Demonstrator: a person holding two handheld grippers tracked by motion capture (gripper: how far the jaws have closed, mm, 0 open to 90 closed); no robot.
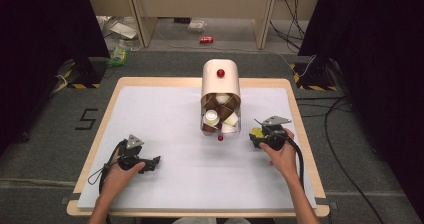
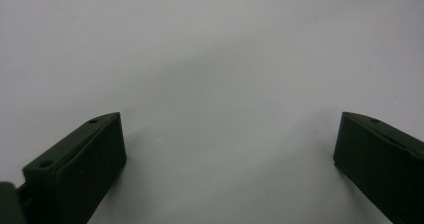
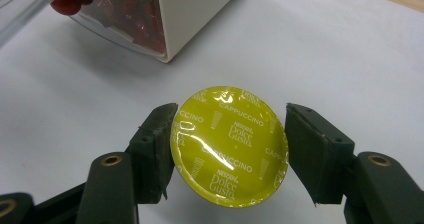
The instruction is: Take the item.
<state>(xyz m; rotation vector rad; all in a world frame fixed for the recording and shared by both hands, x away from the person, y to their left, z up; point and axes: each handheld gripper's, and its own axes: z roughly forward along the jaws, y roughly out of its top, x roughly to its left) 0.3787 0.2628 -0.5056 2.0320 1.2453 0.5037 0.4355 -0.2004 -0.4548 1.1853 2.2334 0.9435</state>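
1. High view, far left: the left tool (image 1: pixel 150 163) rests low over the white paper sheet (image 1: pixel 170 134) that covers the wooden bench (image 1: pixel 102 111), well apart from everything else. It looks parked, kept out of the way while the other hand works.

2. Left gripper view: its two black jaws stand wide apart with nothing but bare white sheet between them, so this tool is open and empty.

3. High view, centre: a cream, round-topped capsule dispenser with a red knob (image 1: pixel 220 86) stands at the far middle of the bench. Its clear front shows brown and white capsules (image 1: pixel 219 115) stacked inside, and a second red knob (image 1: pixel 220 138) sits at its lower front. It faces the person, probably so that the capsules are within easy reach of either hand.

4. High view, right: the right tool (image 1: pixel 258 132) sits just right of the dispenser's front, low over the sheet.

5. Right gripper view: the right tool (image 3: pixel 230 149) is closed on a round coffee capsule with a yellow-green foil lid (image 3: pixel 230 146), one jaw pressing each side of the rim. The lid faces the camera, a grip across the widest part that keeps the capsule from twisting.

6. Writing on the lid reads "NESCAFÉ Dolce Gusto" and "CAPPUCCINO", repeated across the foil beside small cup drawings.
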